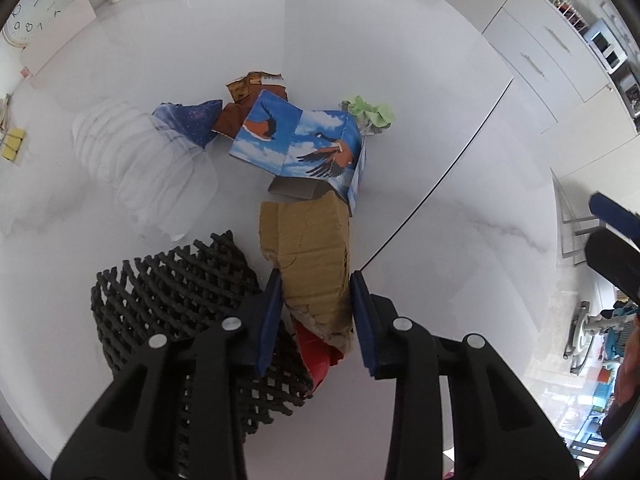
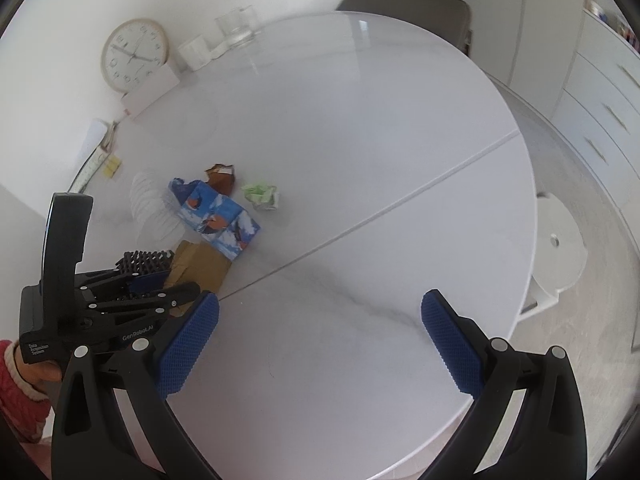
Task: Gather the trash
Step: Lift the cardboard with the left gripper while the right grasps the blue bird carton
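My left gripper (image 1: pixel 316 316) has its blue pads on both sides of a torn brown cardboard piece (image 1: pixel 308 248) with a red scrap (image 1: pixel 318 356) under it; the pads look closed on it. Beyond lie a blue sky-and-bird printed box (image 1: pixel 300 140), a crushed clear plastic bottle (image 1: pixel 136 160), a brown wrapper (image 1: pixel 248 88) and a crumpled green paper (image 1: pixel 372 112). A black foam net (image 1: pixel 176 300) lies at my left. My right gripper (image 2: pixel 320 340) is wide open and empty over bare table; the left gripper (image 2: pixel 132 300) shows at its left by the cardboard (image 2: pixel 200 268), box (image 2: pixel 218 220) and green paper (image 2: pixel 262 196).
The round white marble table (image 2: pixel 360 140) has a seam across it. At its far edge stand a wall clock (image 2: pixel 134 54), a glass (image 2: pixel 236 30) and a white cup (image 2: pixel 194 54). Yellow clips (image 1: pixel 12 144) lie far left. A white stool (image 2: pixel 560 248) and drawers stand to the right.
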A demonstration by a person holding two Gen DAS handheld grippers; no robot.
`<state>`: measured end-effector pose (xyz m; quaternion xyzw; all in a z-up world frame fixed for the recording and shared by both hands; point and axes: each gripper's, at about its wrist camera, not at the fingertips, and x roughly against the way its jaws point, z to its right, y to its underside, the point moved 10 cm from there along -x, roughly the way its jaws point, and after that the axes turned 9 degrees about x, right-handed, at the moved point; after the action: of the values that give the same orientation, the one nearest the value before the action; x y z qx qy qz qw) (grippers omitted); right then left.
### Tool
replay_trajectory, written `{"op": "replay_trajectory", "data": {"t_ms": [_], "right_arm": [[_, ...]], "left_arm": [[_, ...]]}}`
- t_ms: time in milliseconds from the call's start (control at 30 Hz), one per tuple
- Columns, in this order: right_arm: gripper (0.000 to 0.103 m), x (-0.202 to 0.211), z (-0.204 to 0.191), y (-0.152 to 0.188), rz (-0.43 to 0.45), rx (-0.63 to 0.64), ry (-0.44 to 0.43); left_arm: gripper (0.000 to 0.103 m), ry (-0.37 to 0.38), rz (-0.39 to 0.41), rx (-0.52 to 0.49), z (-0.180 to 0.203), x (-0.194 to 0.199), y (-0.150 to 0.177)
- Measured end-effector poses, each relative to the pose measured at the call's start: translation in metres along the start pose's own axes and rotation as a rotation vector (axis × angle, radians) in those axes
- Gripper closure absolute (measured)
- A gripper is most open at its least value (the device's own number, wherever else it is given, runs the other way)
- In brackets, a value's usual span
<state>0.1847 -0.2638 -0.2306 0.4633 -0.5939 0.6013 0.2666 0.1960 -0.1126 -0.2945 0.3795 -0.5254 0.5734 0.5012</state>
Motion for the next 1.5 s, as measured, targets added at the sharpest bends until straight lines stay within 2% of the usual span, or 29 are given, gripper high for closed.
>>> {"op": "replay_trajectory", "data": {"t_ms": [167,233,500,633,800,833,867,933,1033,1100,1267,1433,1500], "right_arm": [[0.003,-0.018,-0.015,-0.02,-0.001,0.104,-0.024],[0.008,-0.027,-0.022,-0.03,-0.01,0.147,-0.033],[0.02,-0.071,-0.081,-0.065,-0.053,0.501,-0.091],[0.021,-0.094,-0.104,-0.068,-0.102,0.649,-0.112],[0.021,-0.125,-0.114,-0.065,-0.17,0.782,-0.063],[0.023,-0.129,-0.115,-0.064,-0.178,0.799,-0.059],[0.032,-0.133,-0.116,-0.062,-0.194,0.81,-0.066],[0.054,-0.137,-0.118,-0.058,-0.229,0.807,-0.092],[0.054,-0.129,-0.116,-0.06,-0.21,0.785,-0.087],[0.054,-0.115,-0.116,-0.061,-0.183,0.736,-0.114],[0.054,-0.05,-0.093,-0.053,-0.079,0.54,-0.117],[0.054,0.021,-0.042,-0.009,-0.013,0.311,-0.035],[0.054,0.05,-0.015,0.02,-0.002,0.223,0.012]], "left_arm": [[0.07,0.024,0.037,-0.015,-0.014,0.023,0.007],[0.07,0.036,0.049,-0.022,-0.016,0.034,0.009],[0.07,0.065,0.09,-0.023,-0.036,0.078,0.016],[0.07,0.066,0.106,-0.015,-0.039,0.09,0.014],[0.07,0.055,0.113,0.008,-0.053,0.09,0.017],[0.07,0.055,0.112,0.015,-0.056,0.089,0.018],[0.07,0.052,0.111,0.022,-0.058,0.085,0.017],[0.07,0.048,0.111,0.029,-0.062,0.085,0.017],[0.07,0.043,0.119,0.022,-0.062,0.088,0.017],[0.07,0.043,0.125,0.005,-0.057,0.09,0.018],[0.07,0.063,0.127,-0.067,-0.034,0.1,0.03],[0.07,0.101,0.111,-0.204,0.02,0.107,0.056],[0.07,0.139,0.094,-0.286,0.055,0.109,0.075]]}}
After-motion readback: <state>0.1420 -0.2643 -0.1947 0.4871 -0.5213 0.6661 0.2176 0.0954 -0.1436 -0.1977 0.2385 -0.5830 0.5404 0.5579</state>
